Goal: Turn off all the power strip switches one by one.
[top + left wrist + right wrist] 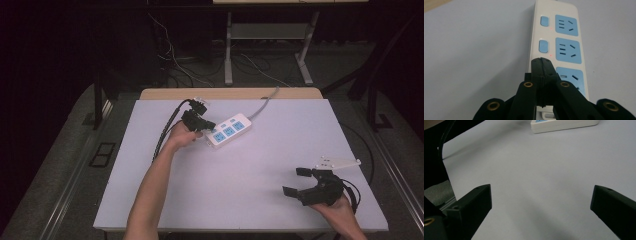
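Note:
A white power strip [229,130] with three blue sockets lies at the back middle of the white table [240,195]. My left gripper [210,126] is shut, its tips resting on the strip's near end. In the left gripper view the joined jaws [541,61] cover the spot where the nearest switch sits; two blue switches [543,46] with small red lights show beyond, on the power strip [556,37]. My right gripper [297,181] stands open over bare table at the front right, nothing between its fingers [477,197]. The strip's end [564,125] shows far off in that view.
A grey cord [265,102] runs from the strip over the table's wooden back edge [230,93]. Black cables [167,127] trail from the left gripper. Beyond the table are a desk frame [270,45] and floor wires. A dark table edge [439,157] lies left.

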